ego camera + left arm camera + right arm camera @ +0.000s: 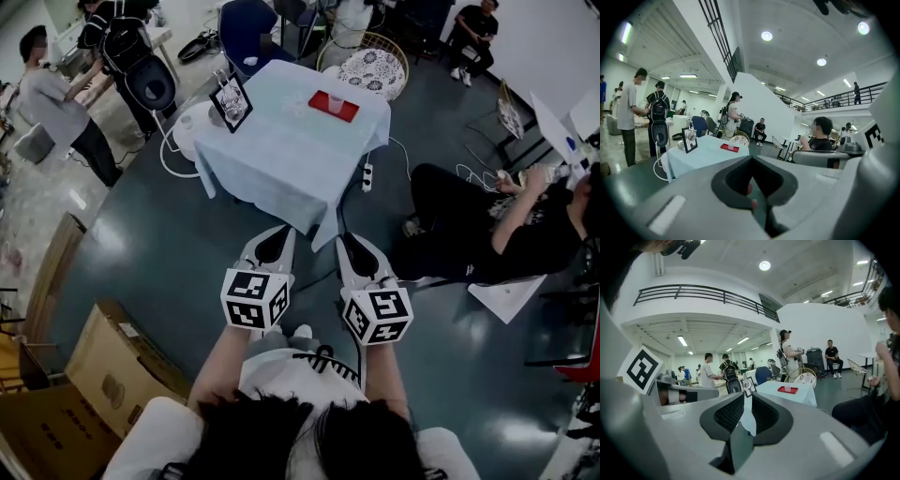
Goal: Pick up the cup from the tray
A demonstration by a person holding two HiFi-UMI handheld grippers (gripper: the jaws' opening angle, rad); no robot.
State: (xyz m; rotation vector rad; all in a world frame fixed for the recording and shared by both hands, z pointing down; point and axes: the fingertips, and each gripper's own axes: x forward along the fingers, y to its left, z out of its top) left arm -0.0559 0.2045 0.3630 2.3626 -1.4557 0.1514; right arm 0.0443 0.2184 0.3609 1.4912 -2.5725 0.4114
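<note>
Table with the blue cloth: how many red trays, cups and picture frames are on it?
Red tray: 1
Cup: 1
Picture frame: 1
Total: 3

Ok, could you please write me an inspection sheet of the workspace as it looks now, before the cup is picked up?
Surface: table under a pale cloth, on a dark floor.
Job's things: cup upright on the red tray, on the far right part of the table.
Clutter: framed picture standing near the table's left corner.
Grippers: left gripper has its jaws together and is empty; right gripper has its jaws a slit apart and is empty; both are well short of the table.
Cables: power strip with its cord beside the table's right side.
Surroundings: seated person at right, cardboard boxes at lower left, people standing at far left.
</note>
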